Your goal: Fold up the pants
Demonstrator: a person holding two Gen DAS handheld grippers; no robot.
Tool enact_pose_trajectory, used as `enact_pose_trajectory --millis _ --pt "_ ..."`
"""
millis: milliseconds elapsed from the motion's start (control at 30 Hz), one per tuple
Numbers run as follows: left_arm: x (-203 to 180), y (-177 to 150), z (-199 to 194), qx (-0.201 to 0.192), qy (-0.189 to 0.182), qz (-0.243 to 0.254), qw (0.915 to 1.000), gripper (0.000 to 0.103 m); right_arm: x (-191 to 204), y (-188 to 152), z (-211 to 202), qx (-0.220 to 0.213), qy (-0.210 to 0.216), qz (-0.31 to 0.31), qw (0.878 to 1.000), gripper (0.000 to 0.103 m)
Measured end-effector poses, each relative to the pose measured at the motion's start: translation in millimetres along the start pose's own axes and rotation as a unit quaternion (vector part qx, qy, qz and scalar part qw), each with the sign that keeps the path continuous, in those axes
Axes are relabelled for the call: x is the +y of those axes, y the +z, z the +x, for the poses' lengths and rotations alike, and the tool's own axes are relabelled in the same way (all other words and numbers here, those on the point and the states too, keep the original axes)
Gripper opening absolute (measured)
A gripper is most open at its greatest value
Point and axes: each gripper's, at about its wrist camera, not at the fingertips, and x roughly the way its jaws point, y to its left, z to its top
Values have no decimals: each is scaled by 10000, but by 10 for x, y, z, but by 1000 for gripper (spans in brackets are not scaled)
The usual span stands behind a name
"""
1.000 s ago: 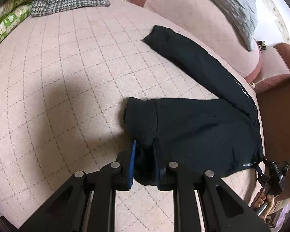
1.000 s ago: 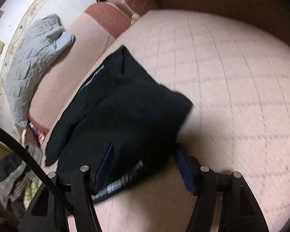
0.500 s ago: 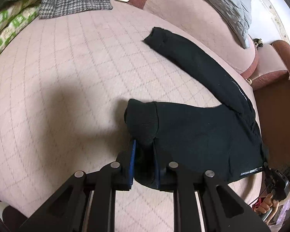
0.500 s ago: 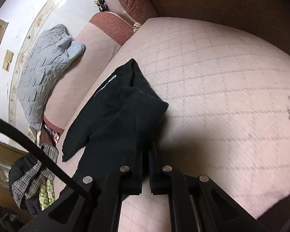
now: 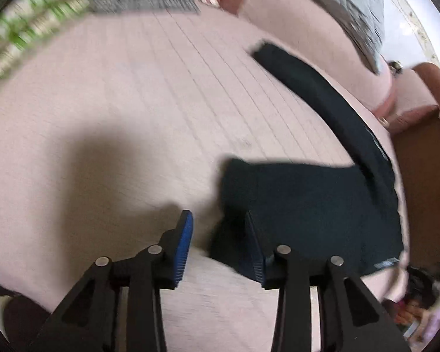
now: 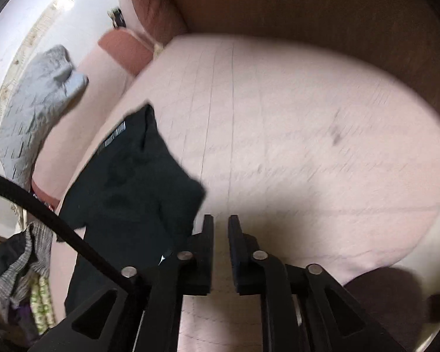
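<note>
Pants [image 5: 308, 205] lie beside both opening tools: left tool [image 5: 218, 234] partly spread, right tool [image 6: 220, 234] narrow, empty.

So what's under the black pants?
The black pants lie on a pink quilted bed cover, which shows all around them. One leg is folded over the other, so the lower layer and the cover beneath them are hidden.
</note>
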Motion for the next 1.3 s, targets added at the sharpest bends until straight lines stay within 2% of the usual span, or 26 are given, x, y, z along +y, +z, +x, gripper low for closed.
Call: enact_pose_trajectory --millis 33,133,200,300,367,400,433,467,533,567,600,667,767,833,967,1067,1167,1300 --pt "27 32 -64 -157 177 39 9997 37 27 21 -90 -137 -10 -85 9999 18" --pt "61 130 -62 -183 77 -72 9998 37 233 44 -260 -367 101 -452 9983 28" --pt "-41 133 -5 -169 9 49 9998 37 414 -2 -232 -247 293 -703 9968 29" --pt "-326 95 127 -131 -98 571 9982 37 750 -207 -28 159 639 -1120 9915 29" --pt "-494 58 264 -39 216 962 9951 38 911 -369 108 486 826 -1305 9868 29" --pt "-561 42 376 14 627 1188 9909 38 994 -453 187 648 887 -1422 9837 29" --pt "-613 39 520 71 1091 1435 9836 44 1062 -520 267 757 890 -1553 9809 29" --pt "-629 48 560 -7 1215 1563 9802 49 1126 -570 352 843 853 -1702 9781 29" --pt "-598 103 515 -28 1316 1506 9798 56 1179 -648 483 961 636 -1933 9743 33" --pt "-573 140 482 -5 1171 1394 9833 56 1196 -648 557 1011 460 -1996 9736 38" --pt "-529 183 417 -16 950 1244 9877 56 1174 -644 602 1054 344 -2033 9728 38" --pt "-483 272 242 -190 541 1089 9924 56 1148 -604 571 1073 414 -2100 9709 38" --pt "-498 499 70 -394 102 1021 9939 57 1228 -477 494 994 472 -2380 9650 40" --pt "-582 724 66 -353 -145 930 9949 60 1279 -292 486 954 545 -2493 9622 46" --pt "-788 1183 246 -374 -399 797 9953 66 1500 126 578 750 607 -2640 9597 48" --pt "-942 1501 500 -349 -459 688 9960 66 1691 442 735 511 463 -2832 9566 49" --pt "-1023 1862 832 -216 -622 568 9962 66 1885 826 1052 604 461 -2848 9556 50" --pt "-1161 2291 1237 -195 -626 503 9966 66 2321 1203 1542 613 290 -3200 9450 55"
